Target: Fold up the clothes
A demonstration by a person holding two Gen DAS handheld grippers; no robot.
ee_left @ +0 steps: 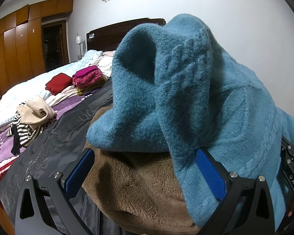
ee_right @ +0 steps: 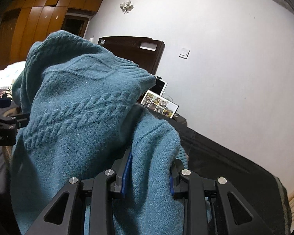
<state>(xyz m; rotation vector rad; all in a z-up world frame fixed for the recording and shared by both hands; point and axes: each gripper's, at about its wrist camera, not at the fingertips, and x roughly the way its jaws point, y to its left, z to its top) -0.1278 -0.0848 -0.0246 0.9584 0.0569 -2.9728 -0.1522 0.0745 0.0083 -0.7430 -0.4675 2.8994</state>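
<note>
A teal cable-knit sweater (ee_left: pixel 186 90) hangs bunched up in front of both cameras. My left gripper (ee_left: pixel 145 172) is open, its blue pads wide apart; the sweater drapes over its right finger (ee_left: pixel 209 174). A brown fleece garment (ee_left: pixel 139 192) lies below, between the left fingers. My right gripper (ee_right: pixel 150 174) is shut on a thick fold of the teal sweater (ee_right: pixel 84 105), with cloth filling the gap between its blue pads. The left gripper's body shows at the left edge of the right wrist view (ee_right: pixel 2 125).
A bed with a dark grey cover (ee_left: pixel 54 137) lies below. On it are a stack of folded pink and red clothes (ee_left: pixel 88 78), a red folded garment (ee_left: pixel 58 83) and a heap of beige and striped clothes (ee_left: pixel 31 117). A photo frame (ee_right: pixel 159 103) stands beside the dark headboard (ee_right: pixel 135 52).
</note>
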